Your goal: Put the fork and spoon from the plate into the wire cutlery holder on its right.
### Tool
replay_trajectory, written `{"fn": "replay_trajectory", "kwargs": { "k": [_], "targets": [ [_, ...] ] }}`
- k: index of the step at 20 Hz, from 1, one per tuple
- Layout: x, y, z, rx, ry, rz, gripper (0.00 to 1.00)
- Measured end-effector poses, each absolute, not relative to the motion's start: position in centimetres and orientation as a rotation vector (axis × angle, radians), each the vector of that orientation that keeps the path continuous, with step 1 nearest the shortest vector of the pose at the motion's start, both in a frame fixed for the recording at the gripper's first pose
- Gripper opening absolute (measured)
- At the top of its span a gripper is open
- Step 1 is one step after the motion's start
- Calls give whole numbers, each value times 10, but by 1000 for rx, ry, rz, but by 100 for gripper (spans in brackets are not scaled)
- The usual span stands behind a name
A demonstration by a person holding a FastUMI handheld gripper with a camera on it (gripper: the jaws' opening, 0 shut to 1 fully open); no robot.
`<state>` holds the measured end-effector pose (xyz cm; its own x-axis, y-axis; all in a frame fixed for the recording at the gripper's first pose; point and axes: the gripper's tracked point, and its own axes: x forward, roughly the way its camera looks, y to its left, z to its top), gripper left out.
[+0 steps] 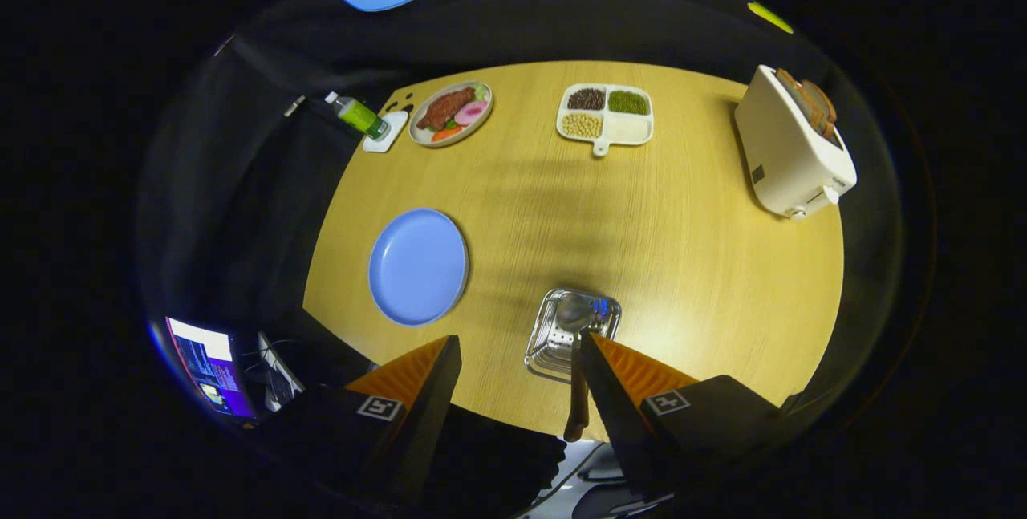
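Jaws apart above one spoon (pixel 576 342) in one wire holder (pixel 554 346).

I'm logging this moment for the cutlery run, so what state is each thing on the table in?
tool: open, holding nothing
blue plate: empty
wire cutlery holder: upright, just ahead of the fingers
spoon: in the holder, handle sticking out beside one finger
toaster: bread in its slots
divided tray: beans in three sections
food plate: full
bottle: upright, capped
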<state>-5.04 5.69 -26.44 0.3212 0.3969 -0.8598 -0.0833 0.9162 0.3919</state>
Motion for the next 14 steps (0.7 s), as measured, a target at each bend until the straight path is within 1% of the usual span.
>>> {"fn": "replay_trajectory", "kwargs": {
  "k": [14],
  "targets": [
    [-27,36,-108,208,592,197,96]
  ]
}}
